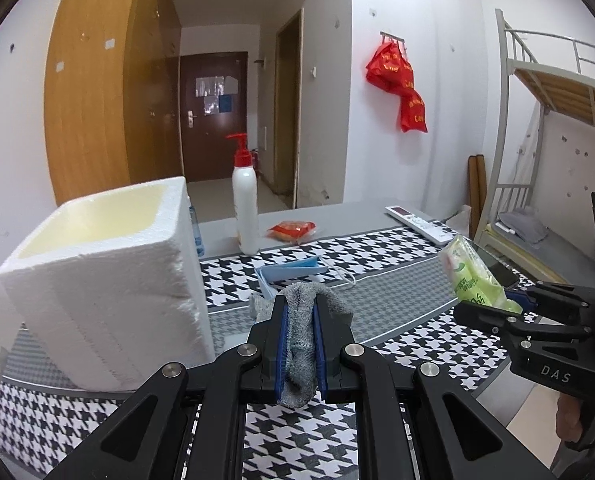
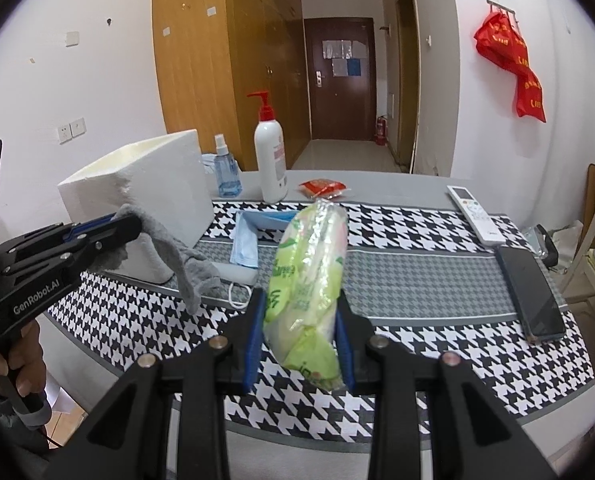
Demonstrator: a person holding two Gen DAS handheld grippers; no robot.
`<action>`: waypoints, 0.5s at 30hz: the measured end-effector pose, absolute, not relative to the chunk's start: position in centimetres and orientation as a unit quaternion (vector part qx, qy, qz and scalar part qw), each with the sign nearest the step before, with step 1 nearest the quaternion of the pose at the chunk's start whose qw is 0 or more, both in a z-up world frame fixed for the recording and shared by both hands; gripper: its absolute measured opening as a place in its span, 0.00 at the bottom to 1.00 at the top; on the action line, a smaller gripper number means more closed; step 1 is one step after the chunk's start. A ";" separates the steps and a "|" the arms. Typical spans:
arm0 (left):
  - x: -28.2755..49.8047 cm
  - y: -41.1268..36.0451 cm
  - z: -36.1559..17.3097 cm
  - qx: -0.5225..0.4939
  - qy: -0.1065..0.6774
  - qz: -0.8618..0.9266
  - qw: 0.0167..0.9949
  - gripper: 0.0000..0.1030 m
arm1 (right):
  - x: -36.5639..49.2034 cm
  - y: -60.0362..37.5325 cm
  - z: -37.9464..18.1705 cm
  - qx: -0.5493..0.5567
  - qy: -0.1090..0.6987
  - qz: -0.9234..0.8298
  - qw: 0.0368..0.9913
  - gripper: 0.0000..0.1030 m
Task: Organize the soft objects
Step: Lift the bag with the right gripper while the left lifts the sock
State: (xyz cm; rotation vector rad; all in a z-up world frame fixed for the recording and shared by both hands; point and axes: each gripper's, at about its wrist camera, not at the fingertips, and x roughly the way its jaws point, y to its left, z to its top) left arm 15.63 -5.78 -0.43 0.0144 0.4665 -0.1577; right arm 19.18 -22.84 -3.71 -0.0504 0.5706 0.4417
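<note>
the left gripper [image 1: 300, 304] is pinching a soft grey knitted sock [image 1: 301, 332], its blue-padded jaws pressed almost together on the fabric; the sock's ends are drooping out ahead of and below the jaws, hanging clear of the black-and-white houndstooth tablecloth [image 1: 397, 248]. just left of these jaws, a white foam box [image 1: 109, 280] with an open top is standing on the cloth. ahead of the jaws, a folded light-blue face mask [image 1: 289, 272] is lying flat, and beyond it a white pump bottle with a red nozzle [image 1: 244, 200] is standing upright.

the right gripper [image 2: 299, 312] is gripping a soft green-and-white plastic tissue pack [image 2: 309, 280], its jaws partly spread and squeezing the pack's lower half, the rest sticking up and forward past the fingertips, off the table. well right of these jaws, a dark phone [image 2: 531, 292] and a white remote control [image 2: 473, 208] are lying on the cloth.
</note>
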 end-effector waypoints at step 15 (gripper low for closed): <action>13.4 -5.3 1.2 0.018 0.203 -0.064 0.977 0.12 | 17.6 -21.9 -2.1 -0.031 0.253 0.231 0.939 0.36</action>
